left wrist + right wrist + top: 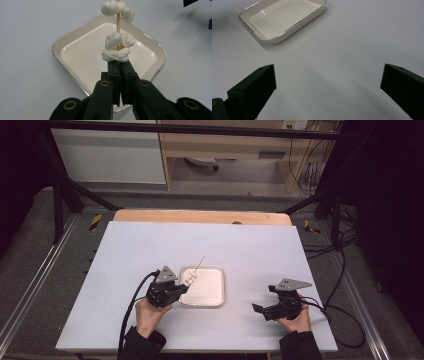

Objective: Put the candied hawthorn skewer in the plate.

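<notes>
A thin wooden skewer (118, 23) carries several white puffy pieces (116, 47), and my left gripper (119, 64) is shut on its lower end, just below the lowest piece. The skewer hangs tilted over the left part of a shallow white tray (65, 41) with a metal-coloured rim. In the high view my left gripper (183, 288) sits at the left edge of the tray (216, 296), with the skewer (199, 264) pointing up and away past the tray's far rim. My right gripper (264, 299) stands open over bare table, right of the tray, with nothing between its jaws.
The tray (259, 35) lies on a white table top (150, 245) whose wooden edge (200, 216) runs along the far side. Black frame bars and cables (340, 265) stand beyond the table at the back and right. Each gripper trails a cable off the near edge.
</notes>
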